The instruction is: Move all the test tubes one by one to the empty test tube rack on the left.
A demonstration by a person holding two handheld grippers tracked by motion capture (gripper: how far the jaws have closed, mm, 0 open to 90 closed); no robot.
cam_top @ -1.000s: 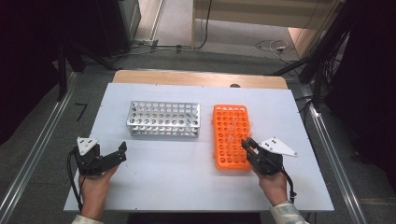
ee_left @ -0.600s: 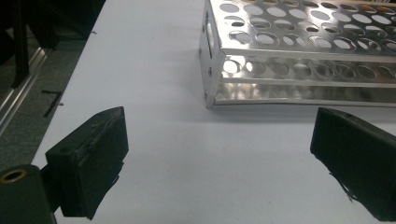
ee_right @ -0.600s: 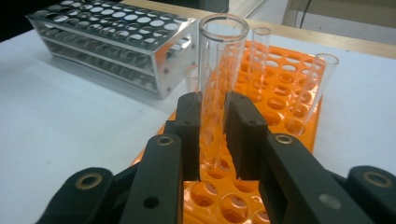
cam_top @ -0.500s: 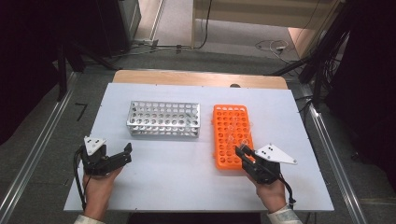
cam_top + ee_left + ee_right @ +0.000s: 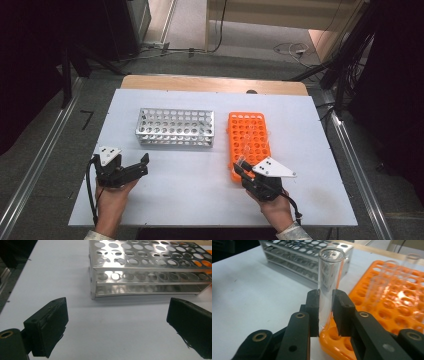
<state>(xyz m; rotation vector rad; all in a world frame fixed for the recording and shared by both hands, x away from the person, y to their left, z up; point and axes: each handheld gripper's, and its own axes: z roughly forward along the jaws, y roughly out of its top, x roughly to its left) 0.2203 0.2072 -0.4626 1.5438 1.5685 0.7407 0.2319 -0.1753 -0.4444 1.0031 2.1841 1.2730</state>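
An orange tube rack (image 5: 248,142) lies right of centre on the white table, and a silver metal rack (image 5: 175,127) stands to its left. My right gripper (image 5: 239,168) is at the orange rack's near left corner, shut on a clear glass test tube (image 5: 329,272) that stands upright between its pads (image 5: 314,312). The tube's lower end is over a corner hole of the orange rack (image 5: 387,315). A couple of other clear tubes (image 5: 252,132) stand in that rack. My left gripper (image 5: 144,165) is open and holds nothing. It points at the metal rack (image 5: 150,272) from the near left.
The white table (image 5: 200,200) has bare surface in front of both racks and between the hands. Its far edge is a wooden strip (image 5: 210,84). Metal rails (image 5: 35,165) run along the floor on both sides, and cables lie beyond the table.
My right gripper has moved left and nearer along the orange rack's front end, still shut on the tube. The left gripper has barely shifted.
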